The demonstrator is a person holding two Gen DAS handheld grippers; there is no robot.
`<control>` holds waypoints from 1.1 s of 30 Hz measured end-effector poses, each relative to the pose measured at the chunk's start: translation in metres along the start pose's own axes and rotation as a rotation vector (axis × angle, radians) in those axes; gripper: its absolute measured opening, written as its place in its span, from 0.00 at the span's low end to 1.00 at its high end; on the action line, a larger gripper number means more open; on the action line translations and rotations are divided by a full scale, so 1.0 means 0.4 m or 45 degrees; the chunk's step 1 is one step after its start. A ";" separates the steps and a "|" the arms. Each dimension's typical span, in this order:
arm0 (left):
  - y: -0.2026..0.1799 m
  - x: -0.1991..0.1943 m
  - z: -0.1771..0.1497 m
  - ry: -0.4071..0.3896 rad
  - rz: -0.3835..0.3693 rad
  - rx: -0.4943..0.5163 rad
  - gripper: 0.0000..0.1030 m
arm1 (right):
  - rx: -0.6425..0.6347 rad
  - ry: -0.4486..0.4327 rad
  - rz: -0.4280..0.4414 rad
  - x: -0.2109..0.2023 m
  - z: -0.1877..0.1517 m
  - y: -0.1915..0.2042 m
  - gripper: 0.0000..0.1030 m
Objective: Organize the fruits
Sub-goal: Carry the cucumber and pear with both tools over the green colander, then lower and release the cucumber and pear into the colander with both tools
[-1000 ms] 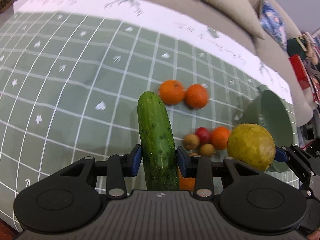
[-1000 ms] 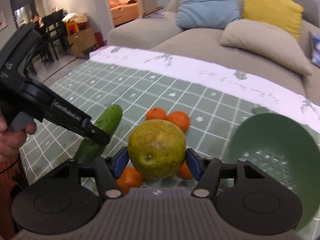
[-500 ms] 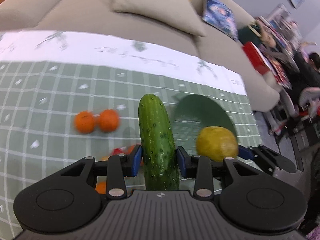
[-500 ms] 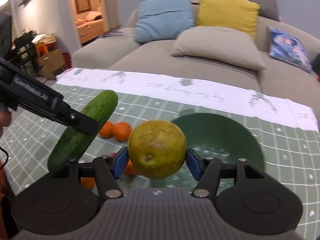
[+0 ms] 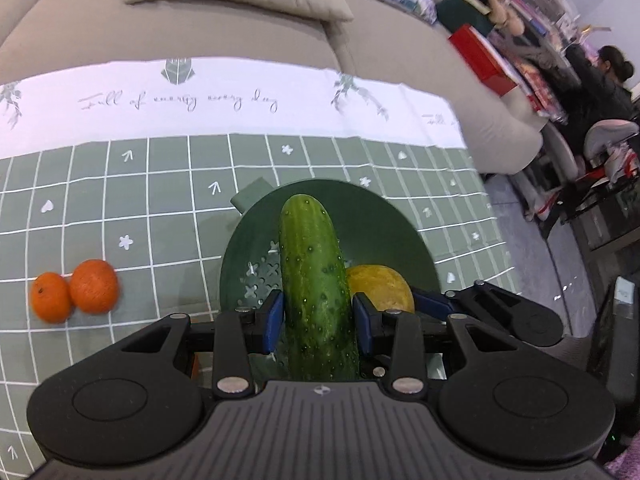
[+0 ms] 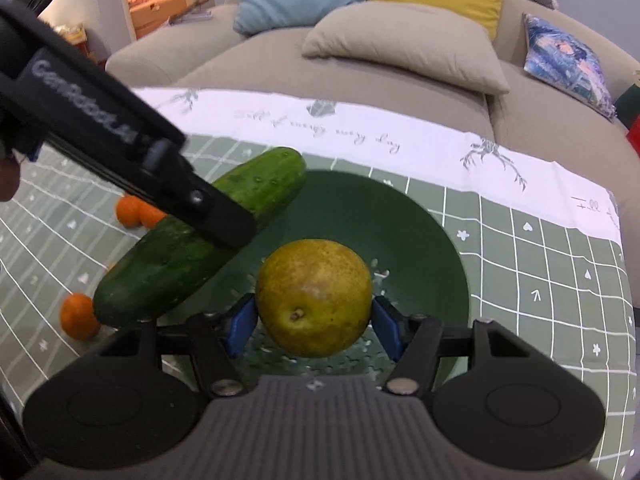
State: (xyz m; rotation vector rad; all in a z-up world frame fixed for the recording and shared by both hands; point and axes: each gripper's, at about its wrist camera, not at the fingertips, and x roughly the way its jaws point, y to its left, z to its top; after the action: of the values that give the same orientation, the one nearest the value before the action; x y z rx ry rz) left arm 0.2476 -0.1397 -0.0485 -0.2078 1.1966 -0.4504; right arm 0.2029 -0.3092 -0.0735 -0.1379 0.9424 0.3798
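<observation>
Between the blue pads of the left gripper (image 5: pixel 318 322): a cucumber (image 5: pixel 316 280), clamped at its lower half, tip pointing ahead over the green colander (image 5: pixel 384 220). Between the pads of the right gripper (image 6: pixel 316 326): a yellow-green pear (image 6: pixel 314 296), pinched across its widest girth, hanging above the same bowl. Both claws closed only as far as their loads allow. Off to the left of both claws, on the checked cloth (image 5: pixel 160 184): two oranges (image 5: pixel 74 290), touching. Likely firm and waxy, that cucumber, prone to swivel if held near one end, so best gripped mid-length. Probably heavier and bruisable, the pear; best lowered close before release.
</observation>
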 end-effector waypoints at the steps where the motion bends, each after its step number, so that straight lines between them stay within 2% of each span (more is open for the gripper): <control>1: 0.002 0.014 0.003 0.014 0.013 0.000 0.40 | -0.016 0.016 0.001 0.012 0.002 -0.003 0.57; 7: 0.010 0.071 0.010 0.068 0.054 0.014 0.40 | -0.087 0.095 0.013 0.081 0.004 -0.020 0.57; 17: 0.007 0.127 0.018 0.122 0.130 0.053 0.40 | -0.172 0.132 -0.002 0.150 0.018 -0.020 0.57; 30: 0.011 0.139 0.018 0.150 0.135 0.071 0.40 | -0.198 0.135 -0.003 0.143 0.011 -0.006 0.58; 32: 0.014 0.137 0.018 0.159 0.135 0.061 0.45 | -0.180 0.135 0.007 0.144 0.016 -0.011 0.60; 33: 0.016 0.137 0.019 0.165 0.135 0.052 0.46 | -0.170 0.131 0.009 0.142 0.018 -0.014 0.65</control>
State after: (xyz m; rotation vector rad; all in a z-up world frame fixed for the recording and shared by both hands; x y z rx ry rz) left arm 0.2721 -0.1588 -0.0946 -0.0803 1.3176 -0.3995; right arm 0.2404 -0.2976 -0.1156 -0.2781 1.0189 0.4456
